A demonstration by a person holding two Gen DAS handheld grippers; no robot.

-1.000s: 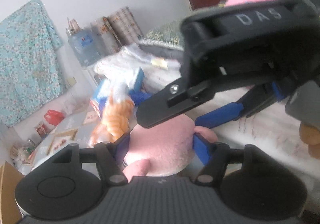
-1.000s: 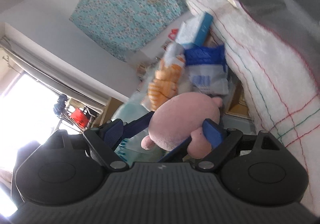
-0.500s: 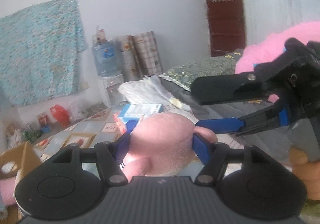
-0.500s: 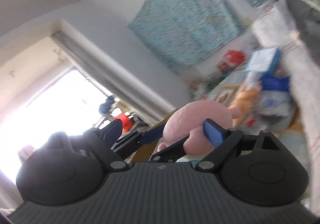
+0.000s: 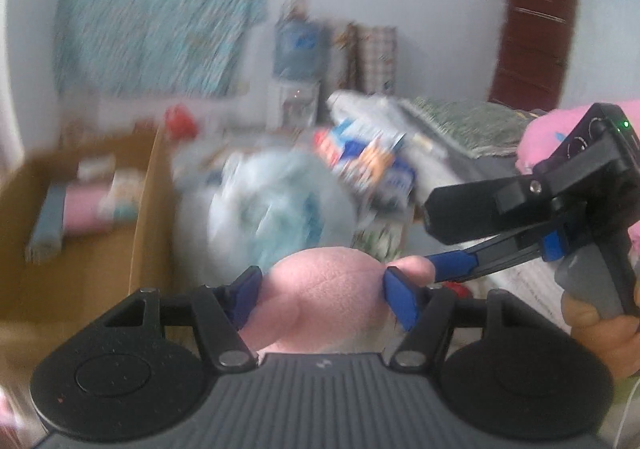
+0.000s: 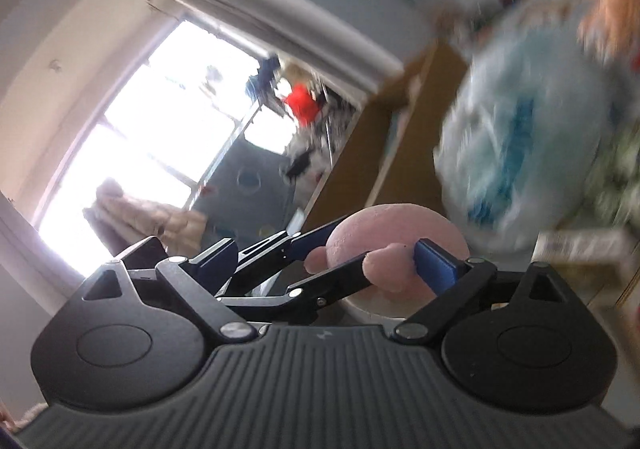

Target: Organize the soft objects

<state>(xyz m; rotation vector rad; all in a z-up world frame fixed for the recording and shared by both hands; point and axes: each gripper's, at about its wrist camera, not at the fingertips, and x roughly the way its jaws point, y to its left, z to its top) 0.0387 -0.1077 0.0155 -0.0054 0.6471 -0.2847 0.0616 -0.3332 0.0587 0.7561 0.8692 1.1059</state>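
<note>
Swung toward cardboard box (image 5: 80,217), left gripper (image 5: 320,291) clamping pink plush (image 5: 320,301), right gripper (image 6: 324,261) opening.

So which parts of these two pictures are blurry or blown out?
Left wrist view: the round pink plush toy is sharp, the brown cardboard box and clutter behind smear with motion. Right wrist view: the bright window is blown out, the background streaked.

motion-blurred pale blue bag (image 5: 276,201) and cardboard box (image 5: 80,217), pink plush toy's (image 5: 324,297) underside behind the claw body
</note>
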